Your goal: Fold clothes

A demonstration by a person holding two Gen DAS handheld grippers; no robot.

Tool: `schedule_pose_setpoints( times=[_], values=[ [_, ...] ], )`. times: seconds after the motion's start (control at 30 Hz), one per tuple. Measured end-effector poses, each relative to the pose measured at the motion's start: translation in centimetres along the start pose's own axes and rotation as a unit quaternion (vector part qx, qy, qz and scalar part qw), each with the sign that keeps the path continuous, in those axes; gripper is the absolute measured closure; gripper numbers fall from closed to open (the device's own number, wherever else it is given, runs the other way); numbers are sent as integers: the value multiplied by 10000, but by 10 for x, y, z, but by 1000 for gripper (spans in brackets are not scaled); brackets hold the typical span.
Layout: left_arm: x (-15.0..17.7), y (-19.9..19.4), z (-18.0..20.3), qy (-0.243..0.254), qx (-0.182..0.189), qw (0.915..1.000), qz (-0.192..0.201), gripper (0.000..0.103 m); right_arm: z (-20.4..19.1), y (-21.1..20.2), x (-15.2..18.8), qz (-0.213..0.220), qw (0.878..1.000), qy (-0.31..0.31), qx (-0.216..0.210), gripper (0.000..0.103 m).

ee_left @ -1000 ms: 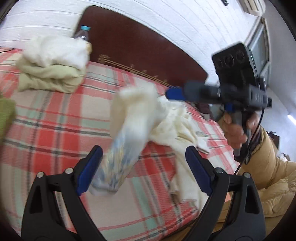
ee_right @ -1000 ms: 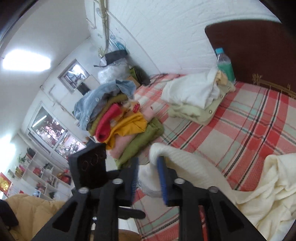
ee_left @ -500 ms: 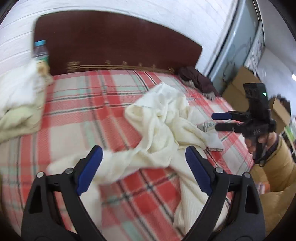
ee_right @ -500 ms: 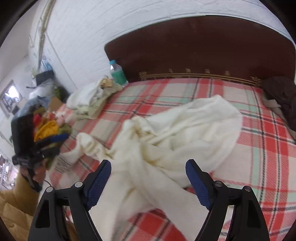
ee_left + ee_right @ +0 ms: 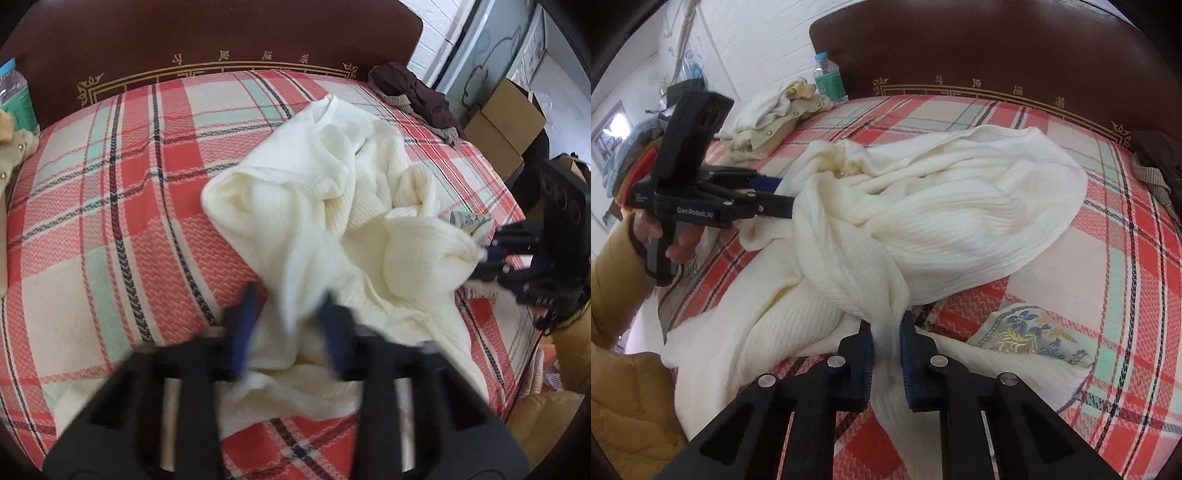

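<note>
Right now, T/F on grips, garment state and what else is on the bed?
1. The right gripper is shut on a bunched part of the cream knit sweater. True.
2. The sweater lies flat and neatly folded. False: it is crumpled and twisted on the plaid bedspread.
3. The left gripper is open and clear of any fabric. False: sweater fabric sits between its fingers, which are close around it, though that view is motion-blurred.
4. A plastic water bottle stands by the headboard, beside a stack of pale folded clothes. True.
5. A dark brown garment lies at the bed's far right corner. True.
</note>
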State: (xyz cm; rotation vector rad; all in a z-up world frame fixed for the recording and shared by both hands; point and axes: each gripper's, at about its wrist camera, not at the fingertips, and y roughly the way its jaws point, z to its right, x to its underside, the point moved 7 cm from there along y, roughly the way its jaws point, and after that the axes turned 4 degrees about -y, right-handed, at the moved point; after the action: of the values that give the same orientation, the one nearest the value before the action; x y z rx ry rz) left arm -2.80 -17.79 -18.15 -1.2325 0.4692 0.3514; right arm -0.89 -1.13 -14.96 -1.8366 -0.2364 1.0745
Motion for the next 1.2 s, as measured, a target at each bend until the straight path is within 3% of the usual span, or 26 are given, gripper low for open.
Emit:
schedule_pose_setpoints(
  times=[0.17, 0.33, 0.43, 0.5, 0.57, 0.63, 0.7, 0.77, 0.8, 0.83, 0.87, 0.97, 1.07, 1.13, 1.2],
  values=[
    [-22, -29, -10, -94, -380, 9981, 474, 95, 47, -58, 4, 560, 9954, 610, 474, 93],
    [-48, -65, -43, -395, -729, 9936, 769, 95, 119, -116, 37, 777, 9781, 1454, 1270, 93],
    [-48, -72, -62, -432, -1182, 9892, 752, 95, 156, -134, 69, 676, 9627, 2001, 1689, 93],
    [-46, -72, -81, -548, -1695, 9817, 681, 94, 176, -130, 92, 302, 9555, 2237, 1901, 91],
    [-40, -68, -98, -678, -1998, 9763, 485, 90, 185, -119, 112, -216, 9493, 2296, 2137, 79],
    [-36, -72, -99, -788, -1743, 9804, 463, 66, 180, -119, 118, -256, 9509, 2268, 2090, 61],
    [-36, -81, -84, -585, -1481, 9848, 695, 26, 169, -134, 109, 171, 9578, 2214, 1827, 58],
    [-38, -90, -59, -90, -1220, 9877, 976, 19, 155, -154, 92, 829, 9639, 2102, 1406, 51],
    [-36, -87, -44, 245, -1123, 9884, 995, 19, 147, -162, 81, 1165, 9656, 2056, 1088, 44],
    [-34, -81, -30, 607, -1089, 9875, 969, 19, 142, -162, 69, 1387, 9661, 2025, 801, 30],
    [-34, -70, -16, 1025, -1152, 9839, 908, 18, 137, -160, 57, 1563, 9658, 1997, 543, 27],
    [-34, -30, 14, 1981, -1387, 9683, 632, 18, 125, -125, 25, 1494, 9724, 1785, 188, 27],
    [-35, 7, 22, 2246, -1556, 9617, 223, 19, 123, -68, 1, 1138, 9758, 1850, -257, 27],
    [-38, 25, 21, 2318, -1713, 9575, 52, 29, 133, -32, -11, 891, 9768, 1915, -342, 27],
    [-39, 40, 13, 2175, -1703, 9607, -254, 50, 144, -6, -20, 751, 9773, 1966, -240, 27]
  ],
)
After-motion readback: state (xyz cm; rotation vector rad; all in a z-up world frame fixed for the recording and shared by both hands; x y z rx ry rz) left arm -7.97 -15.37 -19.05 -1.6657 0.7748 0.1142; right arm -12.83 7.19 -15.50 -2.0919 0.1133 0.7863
